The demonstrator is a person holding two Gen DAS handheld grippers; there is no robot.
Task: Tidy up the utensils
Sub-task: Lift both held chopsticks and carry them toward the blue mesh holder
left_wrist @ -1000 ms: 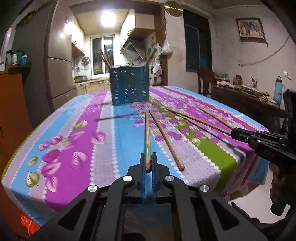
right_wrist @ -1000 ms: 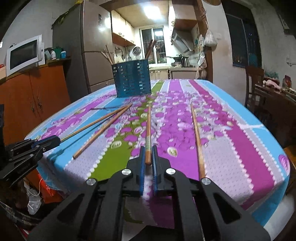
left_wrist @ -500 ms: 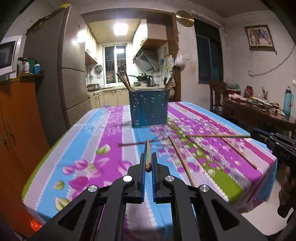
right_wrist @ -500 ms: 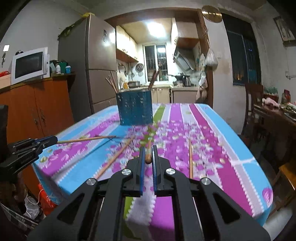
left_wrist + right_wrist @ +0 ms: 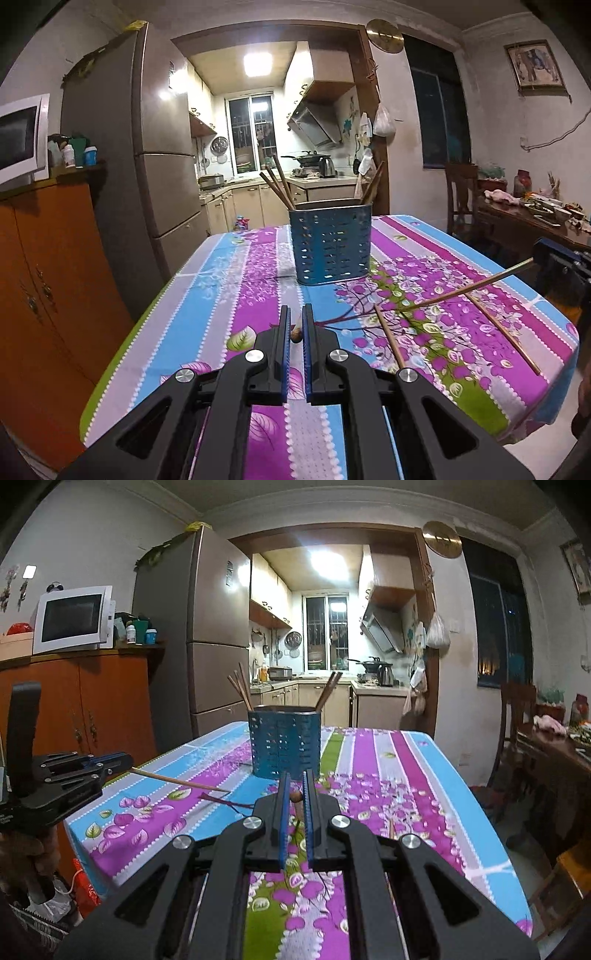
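Left hand-held gripper point(image 5: 295, 326): closed on the end of one chopstick point(image 5: 173, 781).
Right hand-held gripper point(image 5: 295, 794): closed on another chopstick point(image 5: 469, 290).
Blue holder point(image 5: 330, 243): upright on the worktop point(image 5: 236, 295), straight ahead of both grippers, a little below them; about equally near to each.
Long axis: both held sticks lie almost level, while the holder opens upward, so I judge they must tip steeply.
Loose chopsticks point(image 5: 389, 341): on the cloth, only the left view shows them well.
Each stick's whole length: only in the opposite view.
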